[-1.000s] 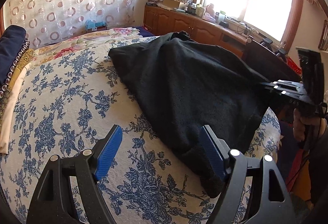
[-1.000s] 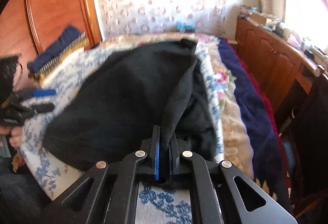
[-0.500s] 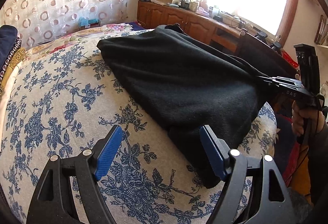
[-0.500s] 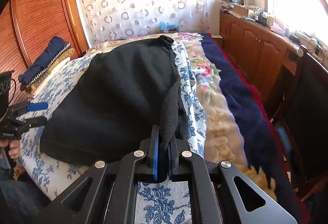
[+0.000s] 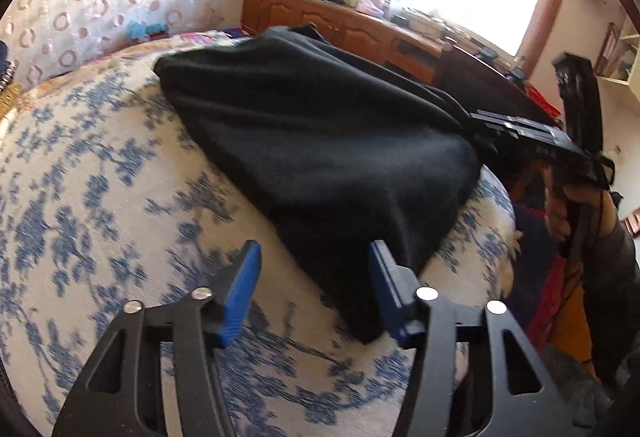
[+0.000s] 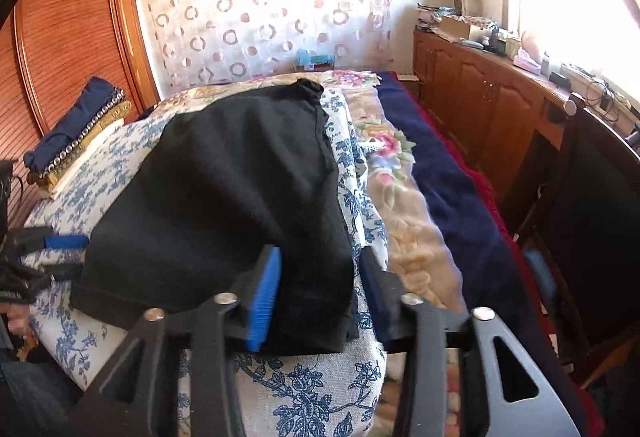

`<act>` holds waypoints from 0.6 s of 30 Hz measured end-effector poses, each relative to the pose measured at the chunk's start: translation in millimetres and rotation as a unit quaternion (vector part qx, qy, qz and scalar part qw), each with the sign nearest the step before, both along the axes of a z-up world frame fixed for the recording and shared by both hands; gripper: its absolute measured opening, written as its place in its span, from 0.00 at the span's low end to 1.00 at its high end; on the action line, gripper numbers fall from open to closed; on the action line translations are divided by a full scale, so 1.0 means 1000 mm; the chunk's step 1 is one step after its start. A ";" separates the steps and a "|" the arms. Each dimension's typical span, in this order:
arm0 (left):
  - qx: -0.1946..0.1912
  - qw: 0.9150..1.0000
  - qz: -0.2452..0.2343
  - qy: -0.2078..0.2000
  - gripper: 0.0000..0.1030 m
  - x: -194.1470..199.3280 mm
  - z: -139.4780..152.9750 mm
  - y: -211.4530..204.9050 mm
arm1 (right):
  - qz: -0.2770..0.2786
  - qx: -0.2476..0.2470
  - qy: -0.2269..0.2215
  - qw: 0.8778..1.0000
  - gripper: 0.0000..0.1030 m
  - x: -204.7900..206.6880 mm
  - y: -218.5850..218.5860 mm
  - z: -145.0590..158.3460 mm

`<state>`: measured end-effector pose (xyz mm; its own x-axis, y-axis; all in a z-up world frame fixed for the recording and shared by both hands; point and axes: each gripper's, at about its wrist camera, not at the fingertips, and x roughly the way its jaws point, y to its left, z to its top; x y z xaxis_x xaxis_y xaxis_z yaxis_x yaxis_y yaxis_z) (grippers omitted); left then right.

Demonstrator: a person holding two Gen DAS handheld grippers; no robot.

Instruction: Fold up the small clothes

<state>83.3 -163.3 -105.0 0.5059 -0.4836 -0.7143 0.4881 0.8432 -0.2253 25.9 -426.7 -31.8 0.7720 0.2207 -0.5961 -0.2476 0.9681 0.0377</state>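
A black garment (image 5: 320, 141) lies flat on the blue-flowered bedspread (image 5: 100, 197). My left gripper (image 5: 314, 271) sits low at the garment's near corner. Its jaws are closing; the corner lies between the blue pads (image 5: 242, 281), which do not press on it. In the right wrist view the garment (image 6: 240, 189) stretches away from my right gripper (image 6: 318, 289). That gripper's jaws are opening, and the garment's near edge rests loose between them. The right gripper (image 5: 504, 133) shows at the cloth's far right edge in the left wrist view, with a hand holding it. The left gripper (image 6: 60, 242) shows at the cloth's left edge.
Folded navy and gold textiles (image 6: 76, 129) are stacked by the wooden headboard (image 6: 60, 37). A flowered quilt and a navy blanket (image 6: 440, 173) run along the bed's right side. A wooden cabinet (image 6: 480, 93) under the window and a dark chair (image 6: 592, 205) stand beyond it.
The right gripper was shut on a raised fold of the garment; its jaws have parted and the cloth now lies flat. The left gripper's jaws have narrowed around the garment's corner.
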 end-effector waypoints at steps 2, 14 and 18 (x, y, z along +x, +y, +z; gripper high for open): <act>-0.003 1.000 -0.007 0.008 0.51 -0.003 -0.003 -0.004 | 0.001 0.001 -0.002 1.000 0.48 -0.002 0.001 0.001; -0.049 0.998 -0.030 -0.013 0.07 -0.010 0.026 -0.010 | 0.061 0.001 -0.017 0.998 0.63 -0.023 0.026 0.003; -0.062 0.997 -0.026 -0.047 0.06 -0.002 0.060 -0.013 | 0.106 0.007 -0.008 0.994 0.65 -0.029 0.042 -0.002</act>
<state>81.7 -176.1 -45.2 0.5397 -0.5926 -0.5980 0.5537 0.7849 -0.2780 -3.4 -384.6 -34.1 0.7168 0.3878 -0.5796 -0.4471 0.8934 0.0448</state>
